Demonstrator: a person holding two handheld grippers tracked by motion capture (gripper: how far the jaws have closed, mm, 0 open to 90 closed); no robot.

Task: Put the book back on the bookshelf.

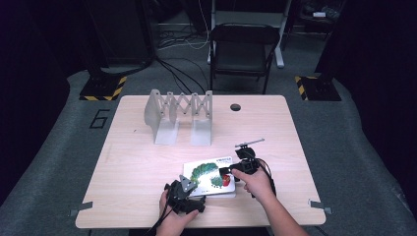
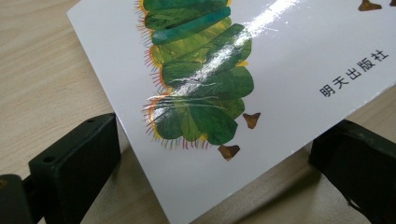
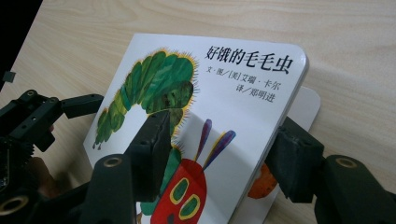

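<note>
Right gripper view: your right tool (image 3: pixel 215 158) pinches the picture book (image 3: pixel 205 126) cover, one jaw on top, one beneath (cover lifted off the pages below). Your left tool (image 2: pixel 210 172) stands spread, the book's corner between its jaws, above the tabletop (image 2: pixel 42 70).

The board book (image 1: pixel 210 176) in my tongs sits in the lower middle of the high view, on the bench's near part. Its glossy white cover shows a green caterpillar with a red head and black Chinese title characters. In the right gripper view the cover is lifted open, tilted above the pages beneath.
</note>
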